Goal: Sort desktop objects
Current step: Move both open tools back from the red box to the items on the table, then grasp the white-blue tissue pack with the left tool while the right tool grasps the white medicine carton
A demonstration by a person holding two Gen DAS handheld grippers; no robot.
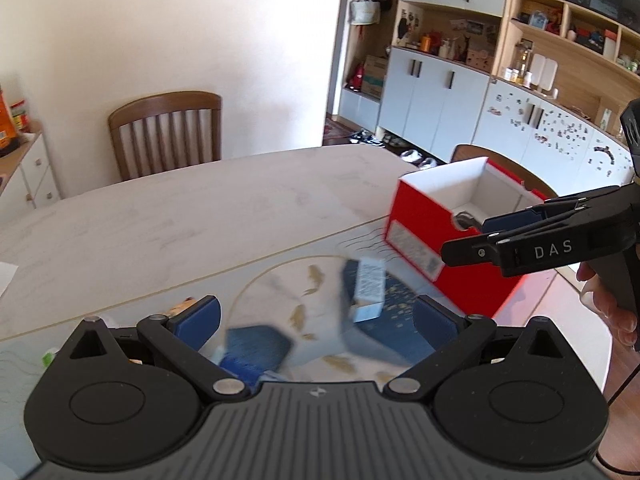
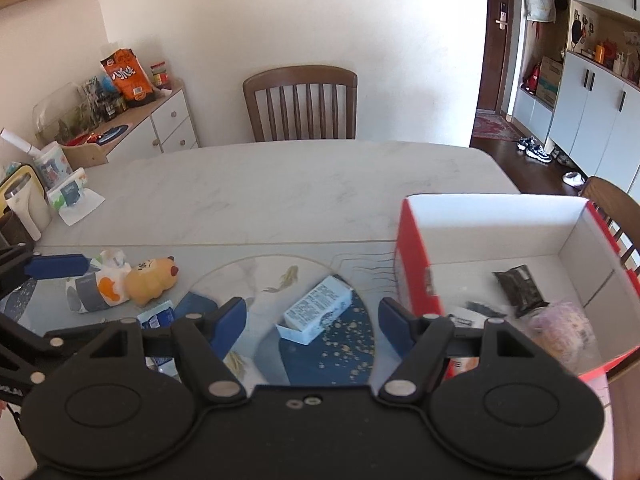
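A small white and blue carton (image 2: pixel 318 310) lies on the mat in front of my right gripper (image 2: pixel 312 320), which is open and empty above it. It shows blurred in the left wrist view (image 1: pixel 368 290), ahead of my open, empty left gripper (image 1: pixel 316 320). A red box (image 2: pixel 416 264) with a white inside stands at the right and holds a dark packet (image 2: pixel 520 288) and a pinkish item (image 2: pixel 560 328). A yellow plush toy (image 2: pixel 154 280), a crumpled wrapper (image 2: pixel 96 290) and a blue packet (image 2: pixel 156 318) lie at the left. The right gripper (image 1: pixel 472 240) reaches beside the red box (image 1: pixel 416 232).
The marble table (image 2: pixel 280 188) has a wooden chair (image 2: pixel 300 100) behind it and another chair (image 2: pixel 612 204) at the right. A tissue pack (image 2: pixel 70 194) and cups stand at the table's left edge. A white sideboard (image 2: pixel 160 124) with snacks stands by the wall.
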